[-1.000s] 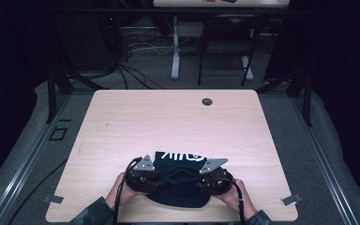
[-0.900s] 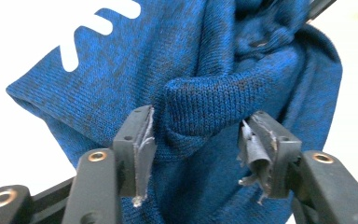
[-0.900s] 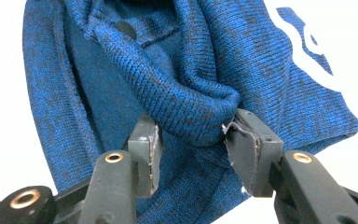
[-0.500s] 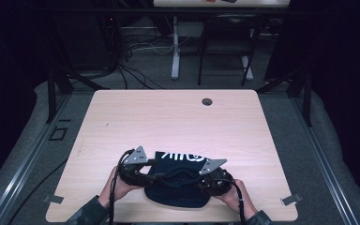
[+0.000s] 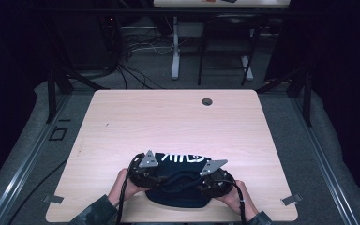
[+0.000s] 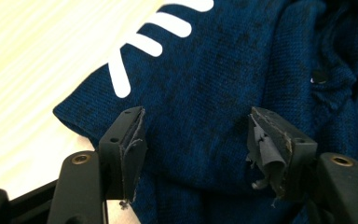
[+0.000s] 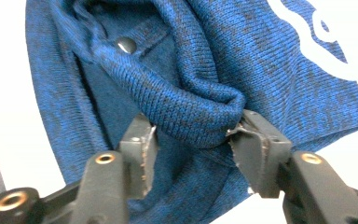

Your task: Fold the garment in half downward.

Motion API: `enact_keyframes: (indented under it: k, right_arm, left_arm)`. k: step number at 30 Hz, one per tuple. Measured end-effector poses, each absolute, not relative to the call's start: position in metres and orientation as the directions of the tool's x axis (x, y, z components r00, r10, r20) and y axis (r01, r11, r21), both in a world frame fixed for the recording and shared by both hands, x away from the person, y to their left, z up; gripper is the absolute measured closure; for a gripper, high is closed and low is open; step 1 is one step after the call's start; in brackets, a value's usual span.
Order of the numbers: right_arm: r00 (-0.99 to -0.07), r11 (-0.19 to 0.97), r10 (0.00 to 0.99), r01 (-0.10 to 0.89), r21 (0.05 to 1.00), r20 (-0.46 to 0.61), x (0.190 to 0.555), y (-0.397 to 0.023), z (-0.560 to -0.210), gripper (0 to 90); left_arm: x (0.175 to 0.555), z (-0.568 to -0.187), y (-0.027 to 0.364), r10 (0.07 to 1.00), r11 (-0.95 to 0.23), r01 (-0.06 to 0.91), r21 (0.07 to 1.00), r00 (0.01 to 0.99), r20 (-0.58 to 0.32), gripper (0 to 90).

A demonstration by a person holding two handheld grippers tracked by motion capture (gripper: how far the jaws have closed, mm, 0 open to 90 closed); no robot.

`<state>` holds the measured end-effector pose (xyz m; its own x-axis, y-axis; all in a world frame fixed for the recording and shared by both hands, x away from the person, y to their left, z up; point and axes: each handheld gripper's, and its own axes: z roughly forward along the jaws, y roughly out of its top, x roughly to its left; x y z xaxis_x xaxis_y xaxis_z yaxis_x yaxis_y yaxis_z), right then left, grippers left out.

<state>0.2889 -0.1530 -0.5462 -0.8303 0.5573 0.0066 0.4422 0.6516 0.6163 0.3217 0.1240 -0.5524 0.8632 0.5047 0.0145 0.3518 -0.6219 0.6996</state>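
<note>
A dark blue knit garment [image 5: 178, 180] with white lettering lies bunched near the front edge of the light wooden table [image 5: 168, 122], between the person's two hands. The left claw [image 5: 155, 174] sits at the garment's left side and the right claw [image 5: 200, 180] at its right, each with a grey three-cornered plate on top.

In the left gripper view, the left claw [image 6: 193, 140] stands moderately wide over the flat blue knit, its worn pads clear of the cloth; its jaws have just been opening, with fabric below them but nothing pinched.

In the right gripper view, the right claw [image 7: 193, 147] brackets a rolled fold of the garment [image 7: 191, 112]. The right pad touches the fold and the left stands just beside it. These jaws have also just been opening, so the fold sits loosely between them. A snap button [image 7: 126, 45] shows higher up on the cloth.
</note>
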Motion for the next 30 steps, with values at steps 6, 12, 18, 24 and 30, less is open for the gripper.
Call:
enact_keyframes:
  k: [6, 12, 18, 24, 30]
  right_arm:
    - [-0.833, 0.62, 0.552, 0.441, 0.649, 0.039, 0.286, -0.165, -0.53, 42.4]
    - [-0.77, 0.497, 0.637, 0.445, 0.745, 0.034, 0.293, -0.177, -0.514, 53.0]
    - [-0.748, 0.535, 0.664, 0.465, 0.705, -0.011, 0.307, -0.16, -0.531, 56.7]
    - [-0.77, 0.579, 0.638, 0.489, 0.653, 0.01, 0.307, -0.153, -0.546, 40.9]
    - [-0.789, 0.618, 0.615, 0.49, 0.615, 0.01, 0.308, -0.15, -0.557, 25.7]
  left_arm:
    - [0.32, -0.556, 0.123, 0.498, -0.639, 0.348, 0.686, 0.867, 0.025, 34.7]
    - [0.32, -0.559, 0.121, 0.494, -0.646, 0.345, 0.681, 0.869, 0.029, 33.6]
    - [0.32, -0.56, 0.122, 0.487, -0.652, 0.335, 0.68, 0.873, 0.037, 33.2]
    - [0.319, -0.562, 0.123, 0.481, -0.658, 0.328, 0.678, 0.876, 0.044, 32.1]
    - [0.318, -0.565, 0.122, 0.484, -0.67, 0.323, 0.669, 0.872, 0.064, 26.2]
